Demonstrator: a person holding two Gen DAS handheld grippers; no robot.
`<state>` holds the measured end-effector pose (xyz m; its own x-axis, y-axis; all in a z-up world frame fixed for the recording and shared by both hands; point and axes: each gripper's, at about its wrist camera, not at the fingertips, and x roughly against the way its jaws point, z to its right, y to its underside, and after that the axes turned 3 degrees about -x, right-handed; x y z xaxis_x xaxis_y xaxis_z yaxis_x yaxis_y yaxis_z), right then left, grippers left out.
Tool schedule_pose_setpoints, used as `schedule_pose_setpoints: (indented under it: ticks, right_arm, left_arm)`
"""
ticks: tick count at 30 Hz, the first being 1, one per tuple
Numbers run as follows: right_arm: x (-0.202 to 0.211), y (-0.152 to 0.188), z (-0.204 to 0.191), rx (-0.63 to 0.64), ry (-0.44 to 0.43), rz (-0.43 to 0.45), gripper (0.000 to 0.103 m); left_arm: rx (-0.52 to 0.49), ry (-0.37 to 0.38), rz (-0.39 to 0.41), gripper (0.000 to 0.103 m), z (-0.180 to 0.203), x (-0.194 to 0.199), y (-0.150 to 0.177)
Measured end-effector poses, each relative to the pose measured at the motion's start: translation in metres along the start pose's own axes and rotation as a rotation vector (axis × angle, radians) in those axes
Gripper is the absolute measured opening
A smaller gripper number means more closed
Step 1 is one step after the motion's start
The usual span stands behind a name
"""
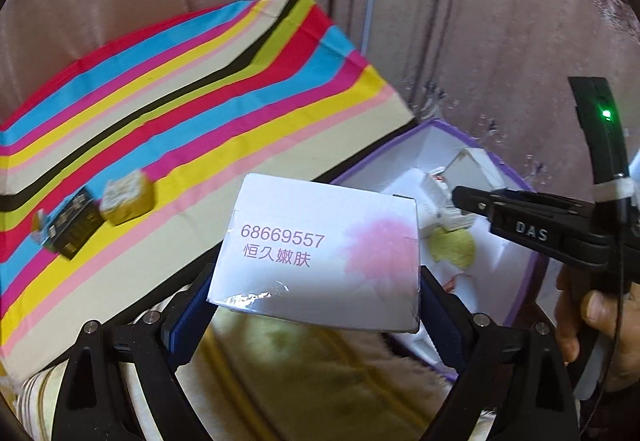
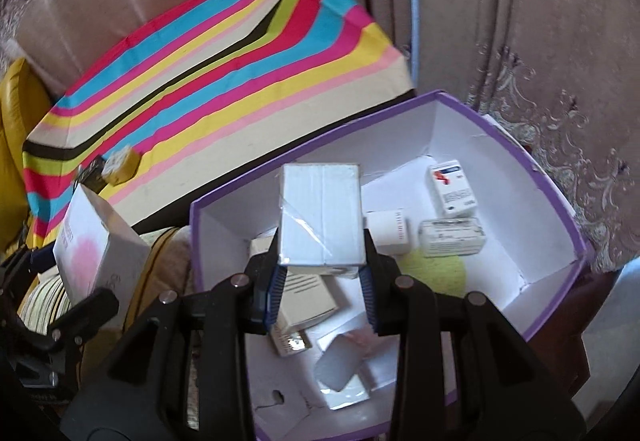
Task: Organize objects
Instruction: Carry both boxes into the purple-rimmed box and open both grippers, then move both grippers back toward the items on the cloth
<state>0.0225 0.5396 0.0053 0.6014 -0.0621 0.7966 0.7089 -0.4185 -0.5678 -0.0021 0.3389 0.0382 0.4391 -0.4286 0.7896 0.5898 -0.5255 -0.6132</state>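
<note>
My left gripper (image 1: 316,297) is shut on a wide white box (image 1: 320,253) with a pink flower print and purple digits, its pads pressed on the box's two sides. The right wrist view shows the same box (image 2: 96,257) left of a purple-rimmed open box (image 2: 560,209). My right gripper (image 2: 322,265) is shut on a small white box (image 2: 322,213), held above the inside of the purple-rimmed box. In the left wrist view the right gripper (image 1: 460,199) reaches over the purple-rimmed box (image 1: 516,177) from the right.
Several small medicine boxes (image 2: 452,187) lie on the purple-rimmed box's white floor. A striped cloth (image 1: 200,101) covers the surface behind, with a yellow-white box (image 1: 126,197) and a black box (image 1: 72,227) on it. Brown curtains hang behind. A person's hand (image 1: 592,317) grips the right gripper's handle.
</note>
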Motion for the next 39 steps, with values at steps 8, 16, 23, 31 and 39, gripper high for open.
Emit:
schedule_pose_setpoints:
  ticks: [8, 16, 23, 31, 39]
  right_arm:
    - [0.006, -0.004, 0.021, -0.049, 0.016, 0.015, 0.059]
    - [0.011, -0.004, 0.016, -0.034, 0.008, 0.038, 0.072]
    - [0.014, -0.003, 0.002, 0.014, 0.013, 0.040, 0.072]
    - [0.017, -0.004, -0.034, 0.113, -0.007, 0.034, 0.072]
    - [0.010, 0.000, -0.087, 0.203, -0.063, -0.003, 0.073]
  left_arm:
    - [-0.051, 0.049, 0.018, 0.099, 0.019, -0.005, -0.007]
    - [0.042, 0.061, 0.037, 0.099, 0.001, 0.001, -0.006]
    - [0.104, 0.065, 0.056, 0.098, -0.020, 0.008, -0.001]
    - [0.199, 0.062, 0.079, 0.095, -0.063, 0.022, 0.012]
    - [0.335, -0.010, 0.097, 0.095, -0.131, 0.042, 0.037]
